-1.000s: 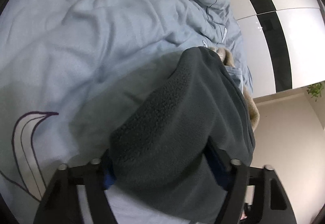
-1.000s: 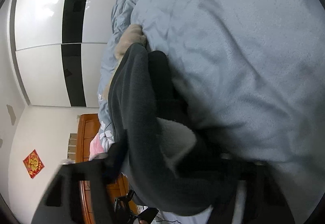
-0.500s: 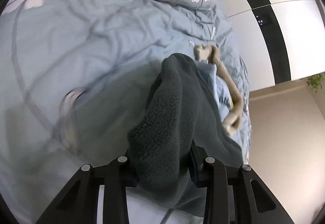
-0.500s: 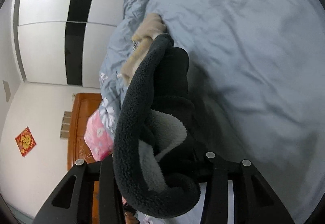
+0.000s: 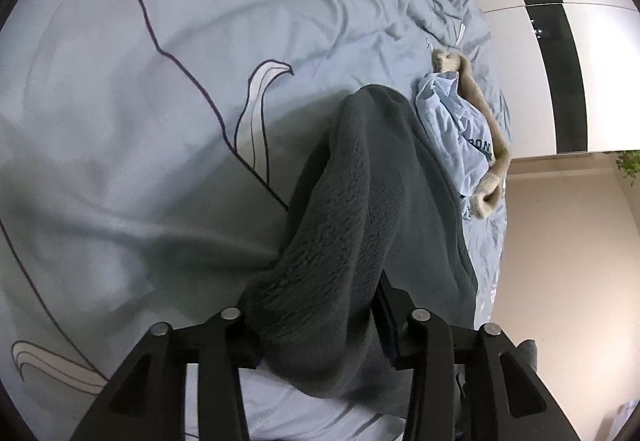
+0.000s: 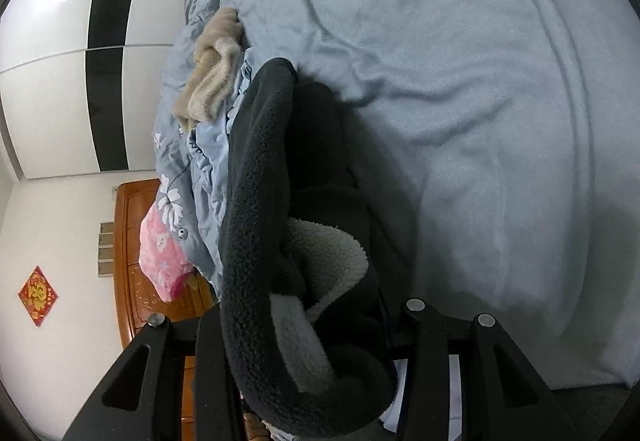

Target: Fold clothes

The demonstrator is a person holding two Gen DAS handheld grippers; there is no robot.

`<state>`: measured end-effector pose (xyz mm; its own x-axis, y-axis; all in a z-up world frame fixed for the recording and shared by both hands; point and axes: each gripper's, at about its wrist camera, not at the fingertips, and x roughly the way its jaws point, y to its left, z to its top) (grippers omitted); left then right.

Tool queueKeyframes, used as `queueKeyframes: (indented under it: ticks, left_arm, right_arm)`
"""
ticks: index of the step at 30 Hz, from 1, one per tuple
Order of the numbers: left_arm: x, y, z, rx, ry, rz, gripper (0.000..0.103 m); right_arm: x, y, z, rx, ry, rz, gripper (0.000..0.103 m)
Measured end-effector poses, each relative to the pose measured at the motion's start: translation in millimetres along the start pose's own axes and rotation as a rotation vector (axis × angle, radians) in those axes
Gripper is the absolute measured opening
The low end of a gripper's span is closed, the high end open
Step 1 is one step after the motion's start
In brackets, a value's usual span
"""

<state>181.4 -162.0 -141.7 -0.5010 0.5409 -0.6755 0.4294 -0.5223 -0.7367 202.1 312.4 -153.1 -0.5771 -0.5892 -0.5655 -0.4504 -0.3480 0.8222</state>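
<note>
A dark grey fleece garment [image 5: 360,209] hangs in a thick bunch over the blue bed cover [image 5: 120,121]. My left gripper [image 5: 320,337] is shut on one bunched end of it. My right gripper [image 6: 312,341] is shut on the other end [image 6: 260,201], where the pale fleece lining [image 6: 332,253] shows. Both fingertips are buried in the fabric. The garment stretches away from each gripper toward a clothes pile.
A light blue shirt [image 5: 460,137] and a beige knit garment [image 5: 488,145] lie beside the fleece; they show in the right wrist view too, the beige one [image 6: 212,73] above. A pink pillow [image 6: 160,253], wooden headboard [image 6: 132,241] and white wardrobe [image 6: 52,101] stand beyond.
Both grippers have kept hold of the fleece and drawn back from the bed, so more bed cover and the blue shirt and beige knit now show.
</note>
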Motion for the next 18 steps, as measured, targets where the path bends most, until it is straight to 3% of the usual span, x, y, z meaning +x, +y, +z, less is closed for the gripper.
queueKeyframes:
  ticks: [8, 11, 15, 18]
  left_arm:
    - [17, 10, 1, -0.039, 0.011, -0.03, 0.072]
    - [20, 6, 1, -0.031, 0.007, -0.015, 0.076]
    - [18, 1, 0, -0.009, -0.005, 0.019, 0.07]
    - [16, -2, -1, 0.008, -0.013, 0.044, 0.055]
  right_arm:
    - [11, -6, 5, 0.01, 0.014, -0.009, 0.055]
    - [15, -7, 7, 0.018, 0.019, -0.016, 0.057]
    - [17, -3, 8, 0.01, 0.019, -0.034, 0.058]
    - [14, 3, 7, -0.002, 0.015, -0.041, 0.052]
